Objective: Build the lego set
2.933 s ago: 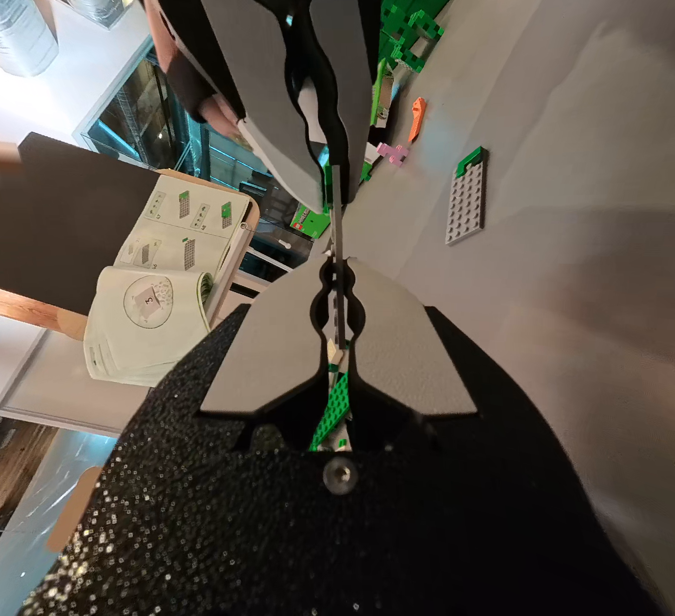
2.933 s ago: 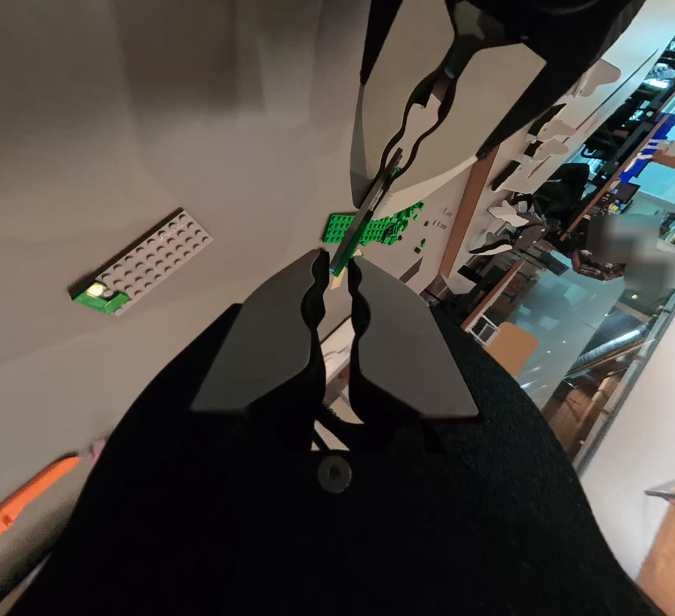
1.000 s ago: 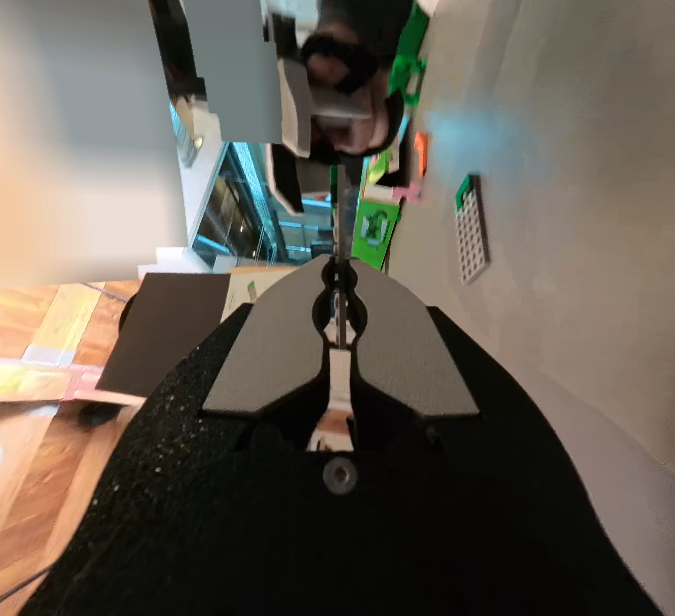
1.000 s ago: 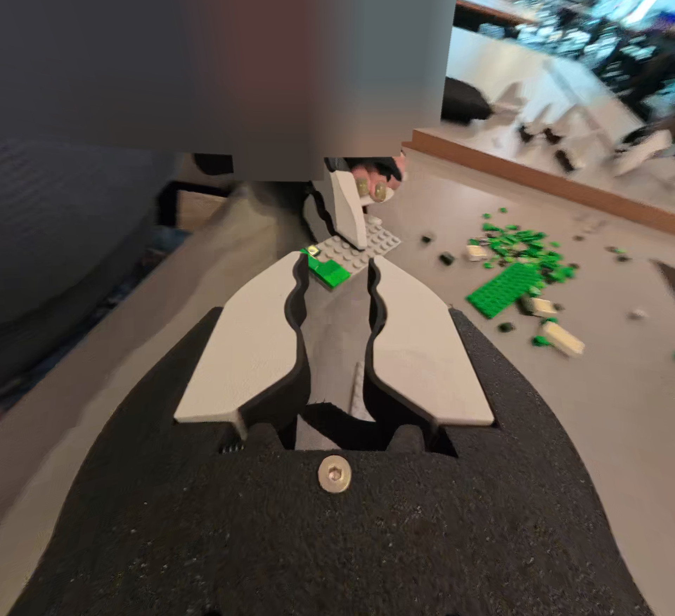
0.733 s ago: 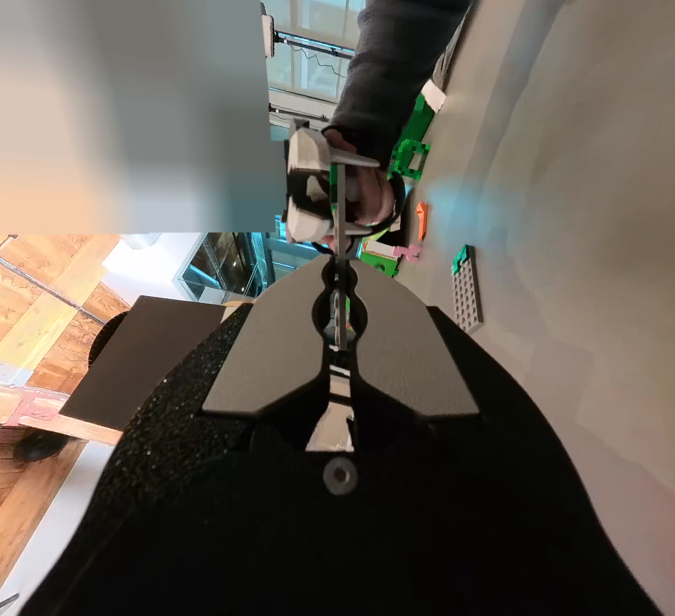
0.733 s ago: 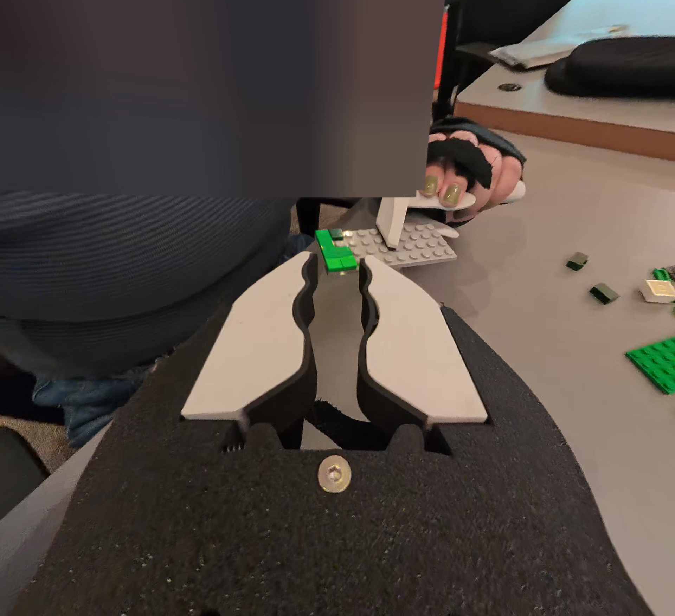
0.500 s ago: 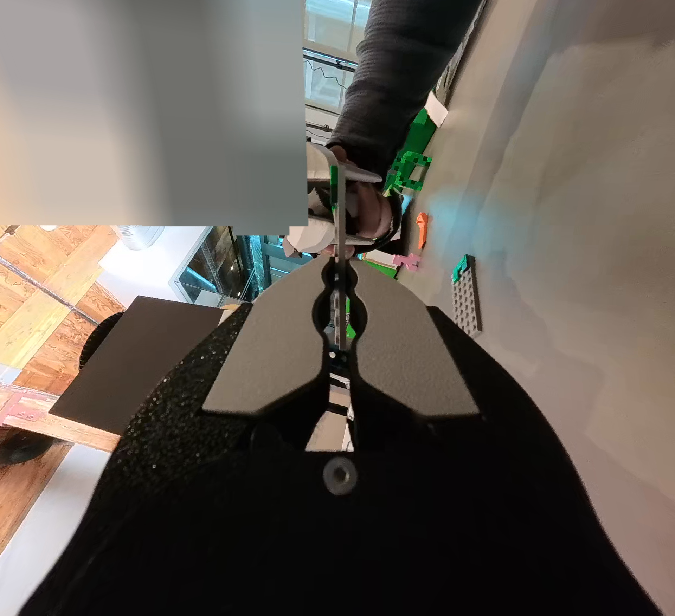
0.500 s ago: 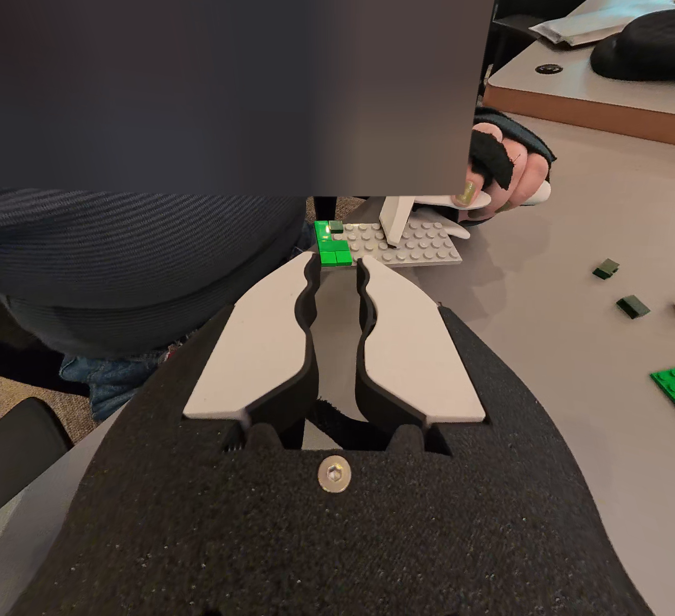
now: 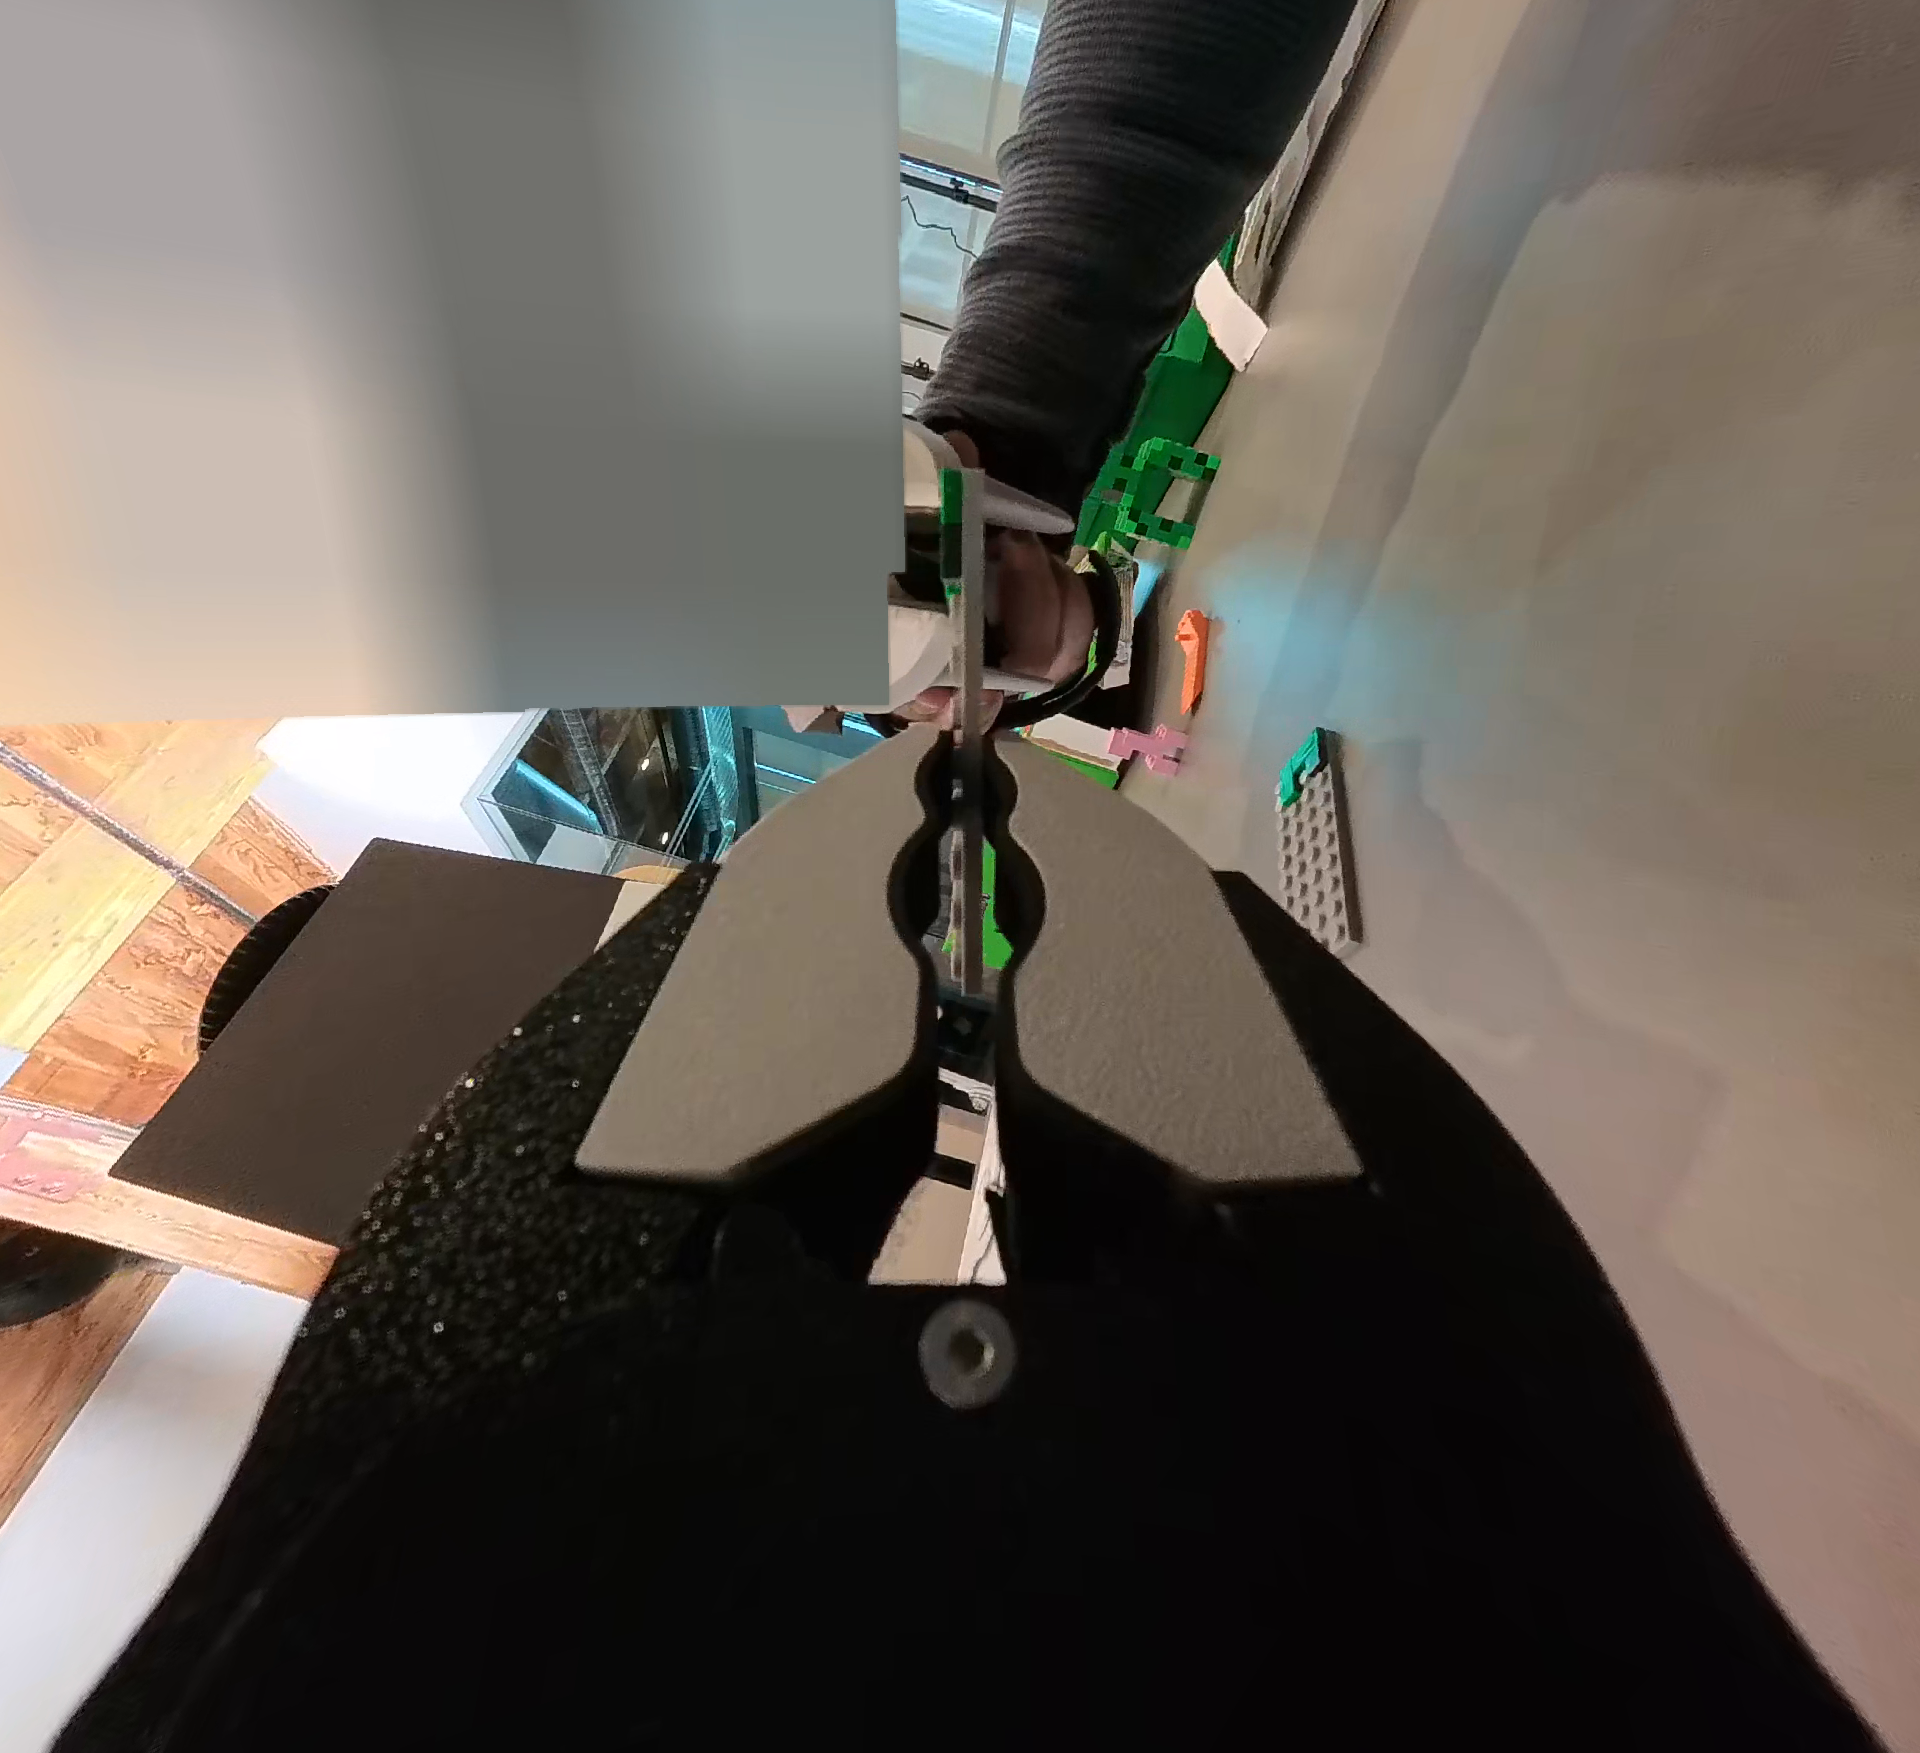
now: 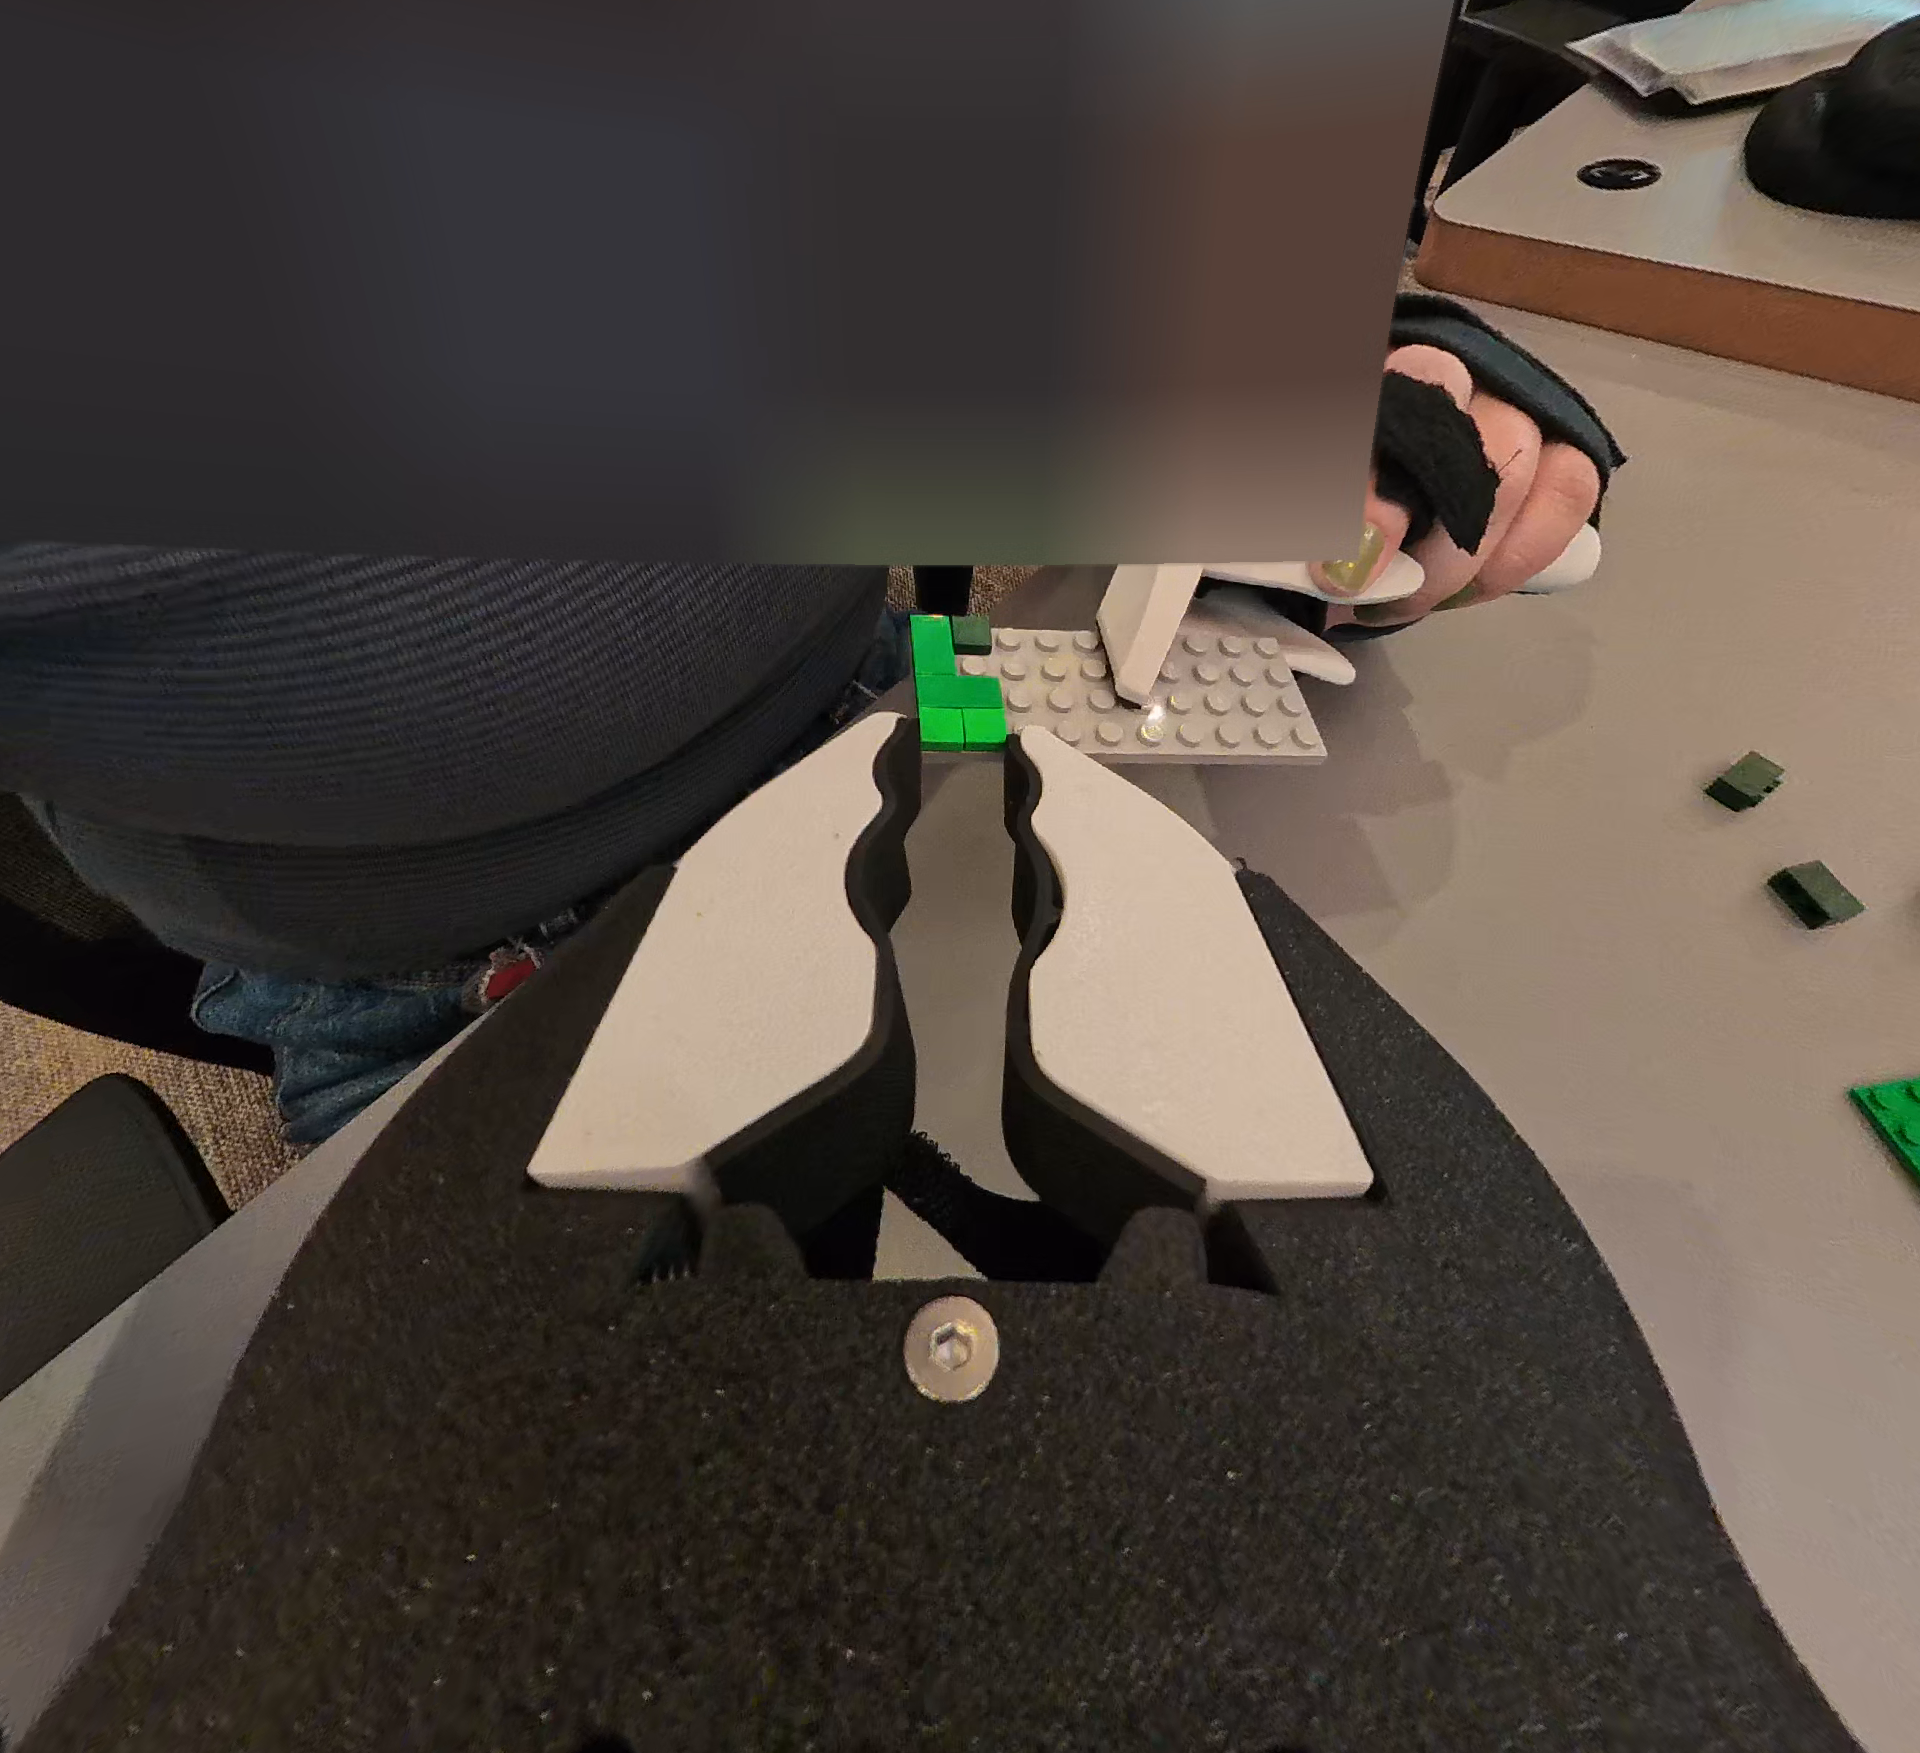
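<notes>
My left gripper point(image 9: 961, 747) is shut on a grey studded plate point(image 9: 972, 623), seen edge-on in the left wrist view. The right wrist view shows the plate point(image 10: 1195, 716) lying flat, low over the grey table near its front edge, with the left gripper's white fingers point(image 10: 1138, 638) clamped on it. Bright green tiles point(image 10: 956, 701) and one dark green tile point(image 10: 972, 631) sit on its left end. My right gripper point(image 10: 963, 737) is open and empty, with its tips just in front of the green tiles.
A second grey plate point(image 9: 1317, 846), an orange piece point(image 9: 1193, 659), a pink piece point(image 9: 1148, 747) and a green build point(image 9: 1148, 498) lie on the table. Two dark green pieces point(image 10: 1745, 778) point(image 10: 1813, 893) and a green plate point(image 10: 1896, 1127) lie to the right. The person's body is close on the left. Left and right tips are no more than a few centimetres apart.
My right gripper has swung toward the held plate and come up to its green end, and its fingers stand closer together. My left gripper keeps hold of the plate.
</notes>
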A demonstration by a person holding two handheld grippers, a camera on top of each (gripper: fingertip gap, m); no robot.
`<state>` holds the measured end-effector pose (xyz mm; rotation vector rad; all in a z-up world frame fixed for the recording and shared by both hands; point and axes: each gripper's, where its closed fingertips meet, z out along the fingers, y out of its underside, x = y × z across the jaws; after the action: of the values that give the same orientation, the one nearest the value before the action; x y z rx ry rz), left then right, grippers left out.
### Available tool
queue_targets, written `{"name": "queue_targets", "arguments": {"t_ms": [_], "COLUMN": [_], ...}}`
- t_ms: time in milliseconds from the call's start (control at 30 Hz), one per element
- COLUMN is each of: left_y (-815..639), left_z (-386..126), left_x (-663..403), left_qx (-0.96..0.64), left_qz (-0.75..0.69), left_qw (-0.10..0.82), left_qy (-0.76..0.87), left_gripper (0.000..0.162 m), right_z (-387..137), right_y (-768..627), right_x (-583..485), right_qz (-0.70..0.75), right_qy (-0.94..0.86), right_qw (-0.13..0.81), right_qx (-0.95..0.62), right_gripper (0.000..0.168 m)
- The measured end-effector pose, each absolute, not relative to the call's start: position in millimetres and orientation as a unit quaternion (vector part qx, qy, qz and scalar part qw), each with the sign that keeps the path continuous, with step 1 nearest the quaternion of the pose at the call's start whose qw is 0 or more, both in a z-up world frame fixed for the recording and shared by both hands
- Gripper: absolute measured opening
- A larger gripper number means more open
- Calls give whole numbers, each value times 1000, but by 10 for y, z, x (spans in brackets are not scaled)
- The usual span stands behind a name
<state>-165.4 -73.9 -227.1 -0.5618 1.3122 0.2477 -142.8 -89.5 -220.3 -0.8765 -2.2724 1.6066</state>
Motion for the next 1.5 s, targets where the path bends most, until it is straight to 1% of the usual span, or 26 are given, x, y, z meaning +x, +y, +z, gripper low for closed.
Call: {"name": "queue_targets", "arguments": {"t_ms": [367, 467, 500, 567, 600, 700, 767, 800, 867, 967, 1100, 1200, 1333, 1500], "left_y": [-745, -671, -605, -396, -295, 48, 265, 368, 544, 791, 1030, 1133, 1167, 1166], "left_z": [-2308, -2272, -2268, -2339, -2368, -2551, -2711, -2787, -2902, -3065, -3188, -3243, -3246, -3320], "left_x": [-1642, -1683, -1713, -1804, -1851, -1928, -1932, -1927, -1889, -1816, -1781, -1825, -1757, -1757], "left_qx": [-256, -270, -284, -317, -325, -374, -428, -460, -497, -523, -543, -543, -518, -539], "left_qz": [115, 132, 148, 206, 238, 296, 295, 287, 286, 304, 327, 343, 354, 351], "left_qw": [742, 746, 745, 723, 712, 653, 611, 592, 556, 498, 436, 398, 391, 345], "left_qy": [609, 594, 585, 578, 575, 588, 598, 596, 602, 622, 639, 655, 673, 684], "left_gripper": [3, 3, 3, 4, 4, 4, 4, 4, 4, 4, 4, 4, 4, 7], "right_z": [-2235, -2198, -2174, -2071, -2010, -1950, -1957, -2018, -2176, -2256, -2381, -2350, -2356, -2365], "right_y": [-905, -836, -765, -559, -406, 224, 706, 945, 1206, 1231, 1268, 1304, 1334, 1363], "right_x": [-1420, -1453, -1465, -1482, -1496, -1471, -1334, -1210, -965, -764, -663, -594, -554, -539], "right_qz": [549, 553, 551, 553, 551, 493, 423, 370, 261, 157, 103, 118, 130, 146], "right_qy": [-773, -759, -751, -723, -698, -600, -498, -444, -383, -354, -348, -326, -317, -308], "right_qw": [107, 132, 155, 224, 273, 450, 563, 600, 639, 699, 721, 726, 726, 724], "right_qx": [-301, -318, -328, -349, -366, -440, -506, -552, -614, -601, -591, -594, -596, -600], "right_gripper": [15, 15, 15, 26, 31, 36, 33, 26, 29, 28, 28, 27, 26, 26]}}
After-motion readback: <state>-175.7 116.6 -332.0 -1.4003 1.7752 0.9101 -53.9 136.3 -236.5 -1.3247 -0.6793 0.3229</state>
